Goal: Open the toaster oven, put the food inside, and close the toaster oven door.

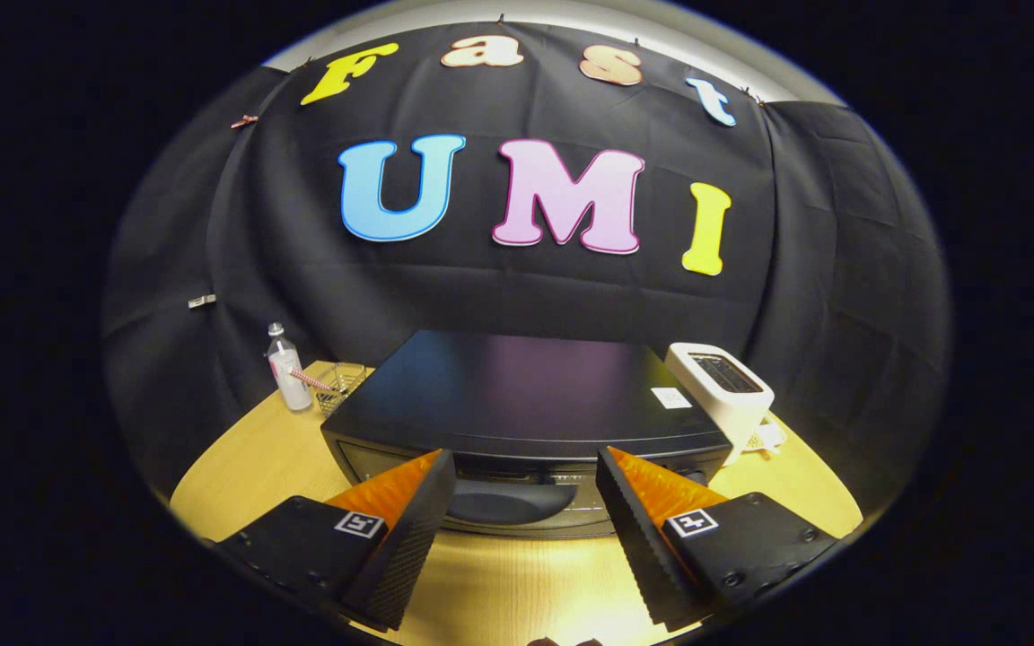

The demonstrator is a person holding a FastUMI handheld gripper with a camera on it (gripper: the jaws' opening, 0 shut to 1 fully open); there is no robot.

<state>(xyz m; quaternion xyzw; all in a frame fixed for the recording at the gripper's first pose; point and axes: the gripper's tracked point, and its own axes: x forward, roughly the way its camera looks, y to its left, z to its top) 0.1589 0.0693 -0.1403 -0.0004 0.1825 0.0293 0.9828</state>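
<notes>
One wooden counter point(239, 467) under everything, black cloth wall behind. Largest on it: black oven point(526, 404), square ahead of the gripper point(526, 480), flat top bare but for a small white label near the right rear corner. Door shut, dark curved handle point(508, 501) showing in the gap between the fingers. Just right of the oven, touching or nearly so: white toaster point(722, 386), slot up, tilted by the lens. Left rear of the oven: small wire basket point(342, 386), partly hidden by the oven's corner. Beside that, a clear bottle point(288, 368) with white cap, upright, a striped stick-like thing leaning from it toward the basket. Gripper spread wide, holding nothing, fingertips close to the oven's front, either side of the handle, not touching.
</notes>
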